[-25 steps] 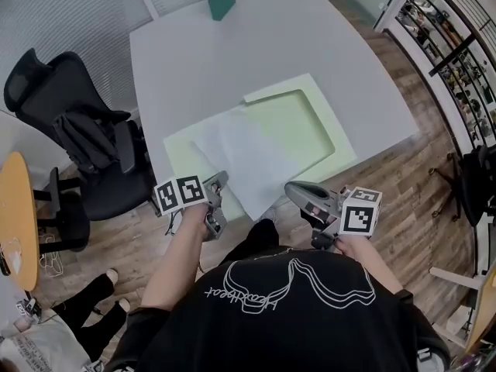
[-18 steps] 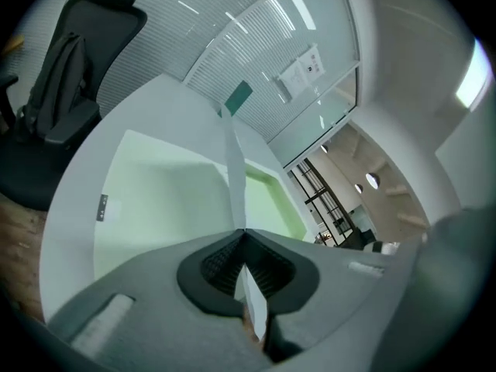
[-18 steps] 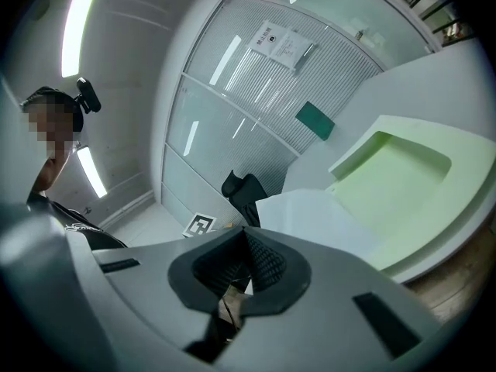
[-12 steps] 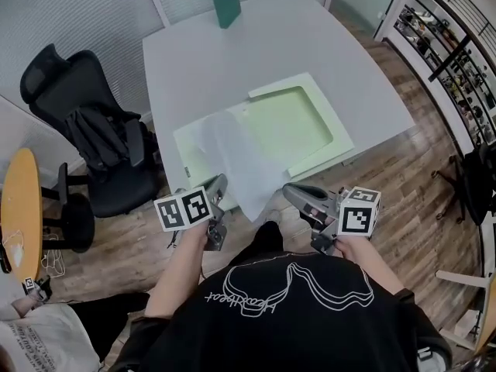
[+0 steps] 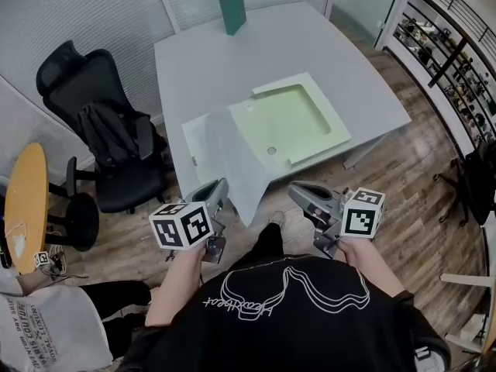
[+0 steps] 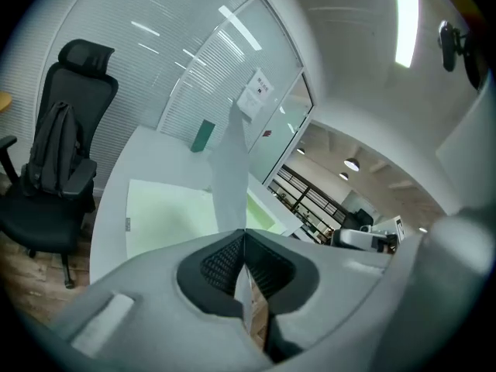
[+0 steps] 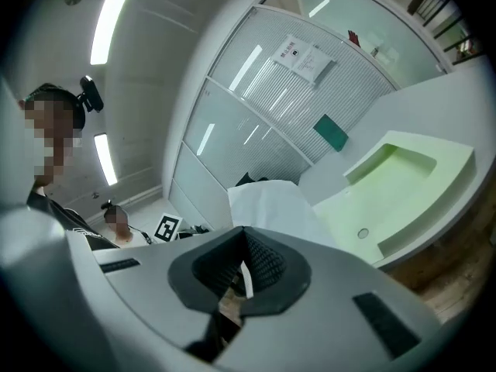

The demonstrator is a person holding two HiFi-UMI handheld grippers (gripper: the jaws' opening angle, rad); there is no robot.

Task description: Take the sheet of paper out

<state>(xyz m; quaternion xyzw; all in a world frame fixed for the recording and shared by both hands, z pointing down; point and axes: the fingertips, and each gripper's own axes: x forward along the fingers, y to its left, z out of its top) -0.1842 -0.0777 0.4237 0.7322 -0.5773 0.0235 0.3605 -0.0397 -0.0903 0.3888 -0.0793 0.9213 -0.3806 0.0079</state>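
Looking down at a pale grey table [image 5: 341,60] in an office corner, with wood floor [image 5: 387,169] all round and frosted glass walls [image 5: 85,6] behind. Sitting off to the left, a black office chair [image 5: 74,72] with a dark backpack [image 5: 108,134] on it, plus a round wooden side table [image 5: 23,208] at the frame edge. Standing upright near the far edge, a green book [image 5: 232,8]. Lying open on the near half, a light green folder [image 5: 298,118].

Pinching the sheet of paper [image 5: 236,169] with the left gripper [image 5: 221,186], out over the floor just off the near table edge. Squeezing those jaws fully together on the sheet's near end, going by the left gripper view: black ribbed pads [image 6: 221,266] meeting with only thin white paper between them. Draping the far end of the sheet across the folder's left side and sloping the rest down off the table to the jaws, so partly on the folder, partly in mid-air.

Holding the right gripper [image 5: 296,189] roughly level alongside, near the sheet's right edge but apart from it in the head view. Showing closed jaws there too in the right gripper view, with a thin pale sliver down in the gap. Not managing to tell whether that sliver is paper or just part of the gripper.
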